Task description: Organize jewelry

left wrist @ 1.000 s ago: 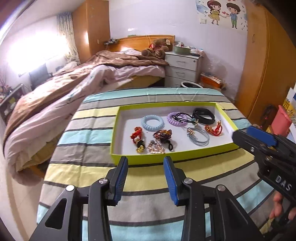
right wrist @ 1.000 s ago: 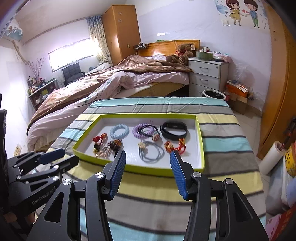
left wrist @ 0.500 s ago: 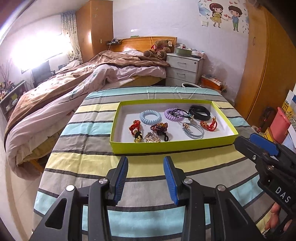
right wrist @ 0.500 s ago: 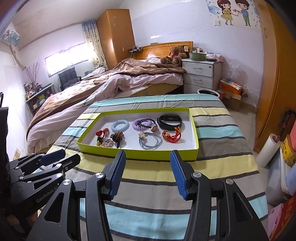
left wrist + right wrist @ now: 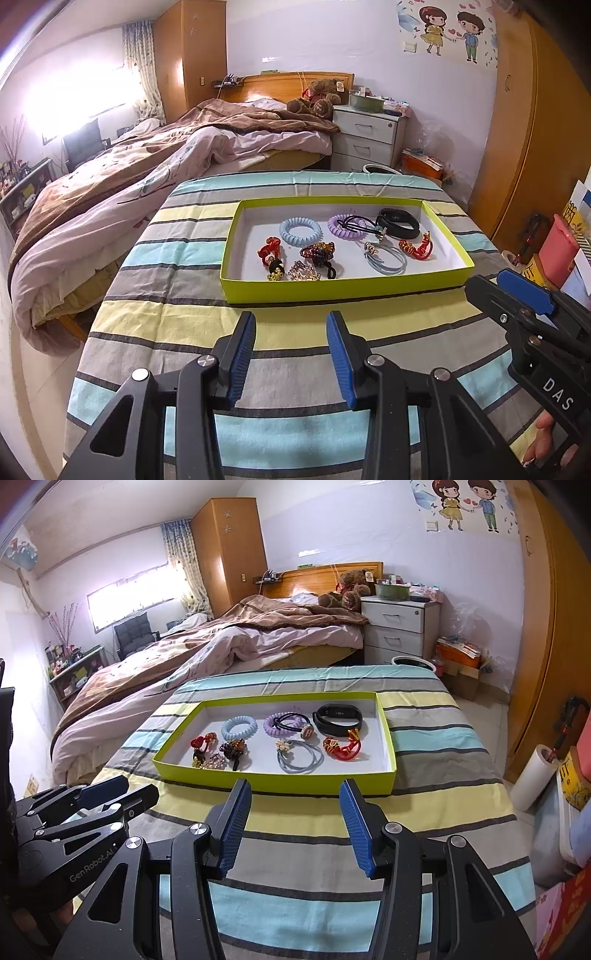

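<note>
Grippers first: the left gripper (image 5: 290, 350) and the right gripper (image 5: 294, 821) hover side by side above the striped cloth (image 5: 177, 325), each with its blue-padded fingers spread wide and nothing between them, touching nothing. Both point at the near wall of a lime-green tray (image 5: 273, 783), a stance that suits either reaching in or drawing back.

Inside the tray, every piece lies on the white floor, none on the cloth. Nearest the front wall sit a red-and-gold charm cluster (image 5: 271, 254), a small pinkish beaded piece (image 5: 303, 272), a dark beaded hair tie (image 5: 319, 253), a pale blue elastic with a flower charm (image 5: 300, 760) and a red knotted bracelet (image 5: 341, 748). Behind them lie a blue spiral hair tie (image 5: 300, 231), a purple spiral hair tie (image 5: 282, 723) with a black elastic draped across it, and a black wristband (image 5: 338, 720), possibly a fitness tracker, though the view is too small to be sure. The pieces fall in two loose rows, a layout that fits sorting already carried out as well as a spread waiting to be regrouped; the tray's low walls keep small items from rolling off.

Beyond the table stand an unmade bed (image 5: 166, 166) and a white nightstand (image 5: 400, 627).
</note>
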Motion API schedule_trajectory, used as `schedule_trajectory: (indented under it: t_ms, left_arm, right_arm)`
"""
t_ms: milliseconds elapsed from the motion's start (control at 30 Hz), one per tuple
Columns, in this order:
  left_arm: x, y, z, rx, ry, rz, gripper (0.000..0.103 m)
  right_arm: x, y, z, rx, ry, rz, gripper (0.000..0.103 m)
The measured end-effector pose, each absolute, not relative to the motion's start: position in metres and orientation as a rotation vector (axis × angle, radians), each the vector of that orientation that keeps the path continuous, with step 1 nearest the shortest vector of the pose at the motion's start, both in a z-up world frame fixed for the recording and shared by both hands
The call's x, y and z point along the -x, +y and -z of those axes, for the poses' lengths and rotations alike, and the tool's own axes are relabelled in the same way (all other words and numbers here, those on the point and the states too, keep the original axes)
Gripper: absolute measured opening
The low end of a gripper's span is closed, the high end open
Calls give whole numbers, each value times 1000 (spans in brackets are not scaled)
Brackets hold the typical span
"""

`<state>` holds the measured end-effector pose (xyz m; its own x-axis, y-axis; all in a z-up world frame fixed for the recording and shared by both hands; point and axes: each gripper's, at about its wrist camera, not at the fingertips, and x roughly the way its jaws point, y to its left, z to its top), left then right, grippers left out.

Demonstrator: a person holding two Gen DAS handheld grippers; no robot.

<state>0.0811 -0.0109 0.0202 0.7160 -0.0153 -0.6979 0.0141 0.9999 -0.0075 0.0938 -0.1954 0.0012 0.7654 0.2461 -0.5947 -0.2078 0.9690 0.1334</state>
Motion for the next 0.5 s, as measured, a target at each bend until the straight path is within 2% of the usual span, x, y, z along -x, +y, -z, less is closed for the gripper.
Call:
schedule_trajectory:
  t_ms: [500]
  left_arm:
    - [-78, -13, -21, 2, 780, 12, 39]
  right_arm:
    - [-92, -193, 1, -62, 666, -249, 51]
